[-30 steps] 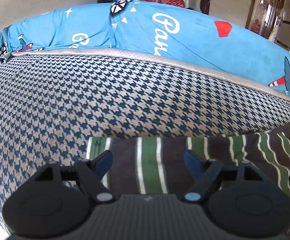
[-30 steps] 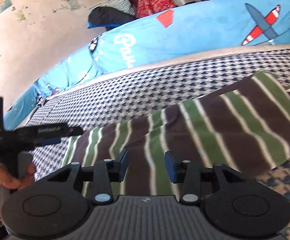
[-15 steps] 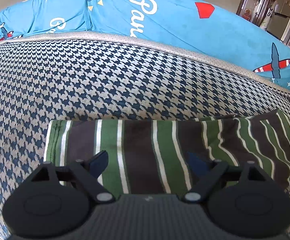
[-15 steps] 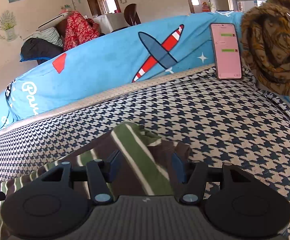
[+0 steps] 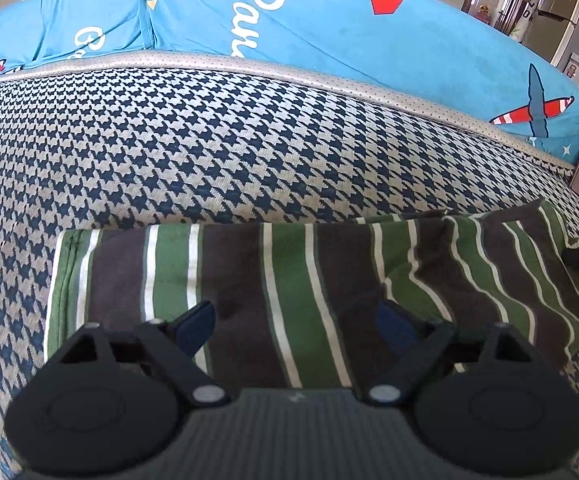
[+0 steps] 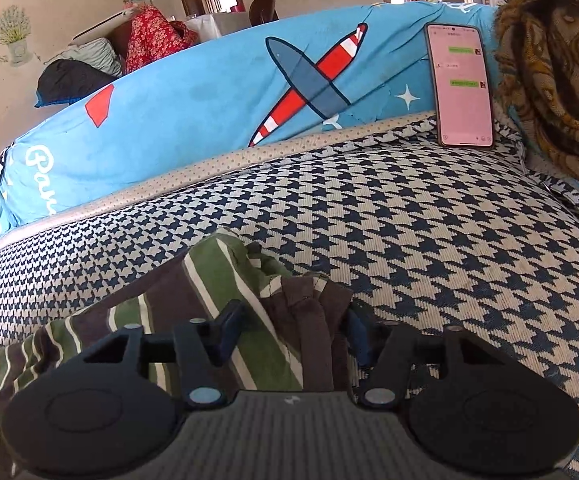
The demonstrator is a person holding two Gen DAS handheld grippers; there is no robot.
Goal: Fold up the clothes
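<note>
Across the navy-and-cream houndstooth sofa seat (image 5: pixel 249 140), backed by a blue aeroplane-print cushion (image 6: pixel 209 92), our green, brown and white striped garment (image 5: pixel 289 280) lies as a long folded band near the front edge. Our left gripper (image 5: pixel 295 326), jaws just widened and empty, has slid over the band's left half. Our right gripper (image 6: pixel 291 330) has swung to the bunched right end, its jaws just closing around it, so we judge the next fold is about to start.

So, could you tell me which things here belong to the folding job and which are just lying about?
Part of the job:
- striped garment
- left gripper
- right gripper

Just lying about:
- phone
- brown patterned scarf
- blue aeroplane-print bedding
</note>
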